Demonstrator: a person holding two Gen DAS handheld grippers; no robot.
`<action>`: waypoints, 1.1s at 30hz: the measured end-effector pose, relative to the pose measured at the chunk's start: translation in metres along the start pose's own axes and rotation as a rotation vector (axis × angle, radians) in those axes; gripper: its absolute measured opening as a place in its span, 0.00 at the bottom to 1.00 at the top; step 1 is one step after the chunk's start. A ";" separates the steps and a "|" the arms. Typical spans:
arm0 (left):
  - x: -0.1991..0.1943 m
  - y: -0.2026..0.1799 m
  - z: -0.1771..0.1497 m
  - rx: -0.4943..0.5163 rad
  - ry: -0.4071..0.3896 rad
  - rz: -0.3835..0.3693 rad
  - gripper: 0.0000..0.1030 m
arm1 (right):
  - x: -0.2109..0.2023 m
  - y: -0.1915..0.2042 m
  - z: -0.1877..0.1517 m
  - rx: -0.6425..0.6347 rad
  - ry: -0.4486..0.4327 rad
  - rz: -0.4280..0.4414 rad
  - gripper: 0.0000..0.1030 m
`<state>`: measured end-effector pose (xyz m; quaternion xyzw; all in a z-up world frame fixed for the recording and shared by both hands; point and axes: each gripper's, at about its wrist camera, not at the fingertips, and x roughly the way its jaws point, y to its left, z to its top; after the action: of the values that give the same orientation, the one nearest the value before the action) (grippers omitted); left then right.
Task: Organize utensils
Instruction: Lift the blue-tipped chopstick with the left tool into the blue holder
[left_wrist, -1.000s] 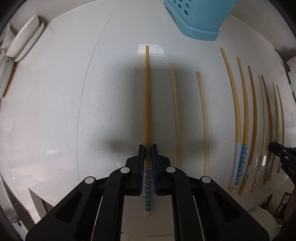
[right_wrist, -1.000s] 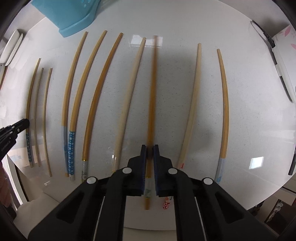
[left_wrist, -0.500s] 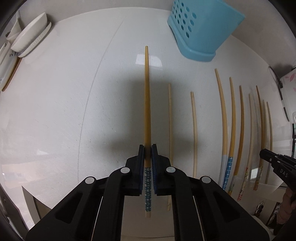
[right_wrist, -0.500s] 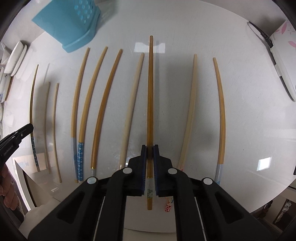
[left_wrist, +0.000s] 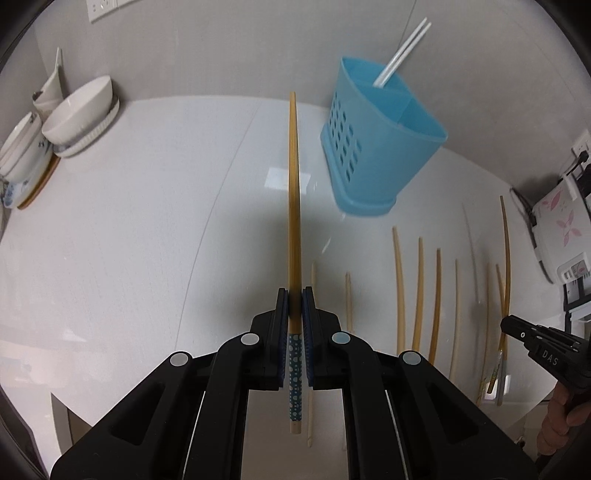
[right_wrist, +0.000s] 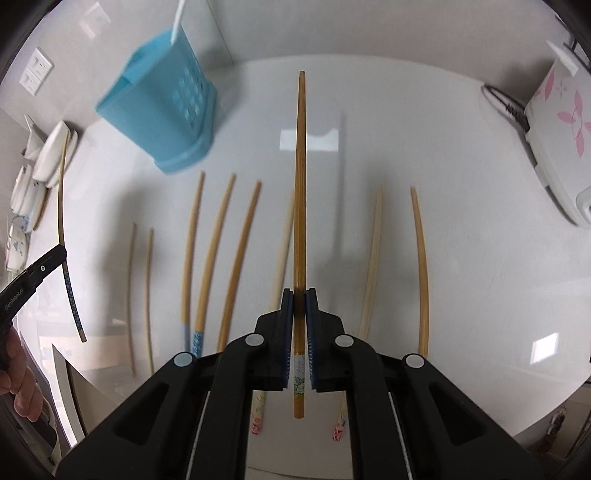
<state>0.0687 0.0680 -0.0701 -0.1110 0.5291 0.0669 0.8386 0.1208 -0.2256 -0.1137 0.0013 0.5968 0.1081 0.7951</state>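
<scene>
A white glossy worktop (left_wrist: 129, 229) meets a pale grey wall, and in the left wrist view a blue perforated holder (left_wrist: 380, 144) stands at the back right with two white sticks (left_wrist: 402, 51) leaning out of it. White bowls (left_wrist: 79, 114) are stacked at the far left on a wooden mat. The left claw (left_wrist: 294, 295) is clenched on a bamboo chopstick with a blue dotted end (left_wrist: 293, 206); the jaws press it from both sides and it points forward above the worktop, toward the wall, just left of the holder. Other chopsticks lie in a row (left_wrist: 419, 291) on the worktop to the right. At the right edge the other claw shows the letters "DAS" on its black body. A white appliance with pink flowers (left_wrist: 561, 229) stands at the far right.

In the right wrist view the same worktop (right_wrist: 480, 258) carries the row of chopsticks (right_wrist: 240, 251), lying side by side and apart from each other. The right claw (right_wrist: 300, 295) is closed tightly on a darker brown chopstick (right_wrist: 301, 184) with a white patterned band near its rear end; it is held above the row and points forward. The blue holder (right_wrist: 162, 114) is at the back left, somewhat blurred. At the left edge the left claw appears with writing like "GenRobot.AI", which I read only partly, and it grips its dotted chopstick (right_wrist: 70, 284).
</scene>
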 end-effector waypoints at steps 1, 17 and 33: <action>-0.004 -0.001 0.002 0.000 -0.017 -0.003 0.07 | -0.004 0.004 0.002 -0.002 -0.013 0.004 0.06; -0.050 -0.031 0.055 0.038 -0.296 -0.071 0.07 | -0.052 0.030 0.044 -0.060 -0.262 0.046 0.06; -0.070 -0.067 0.117 0.102 -0.565 -0.160 0.07 | -0.082 0.062 0.104 -0.090 -0.431 0.082 0.06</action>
<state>0.1560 0.0338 0.0497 -0.0870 0.2672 0.0019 0.9597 0.1871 -0.1666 0.0020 0.0132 0.4071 0.1638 0.8985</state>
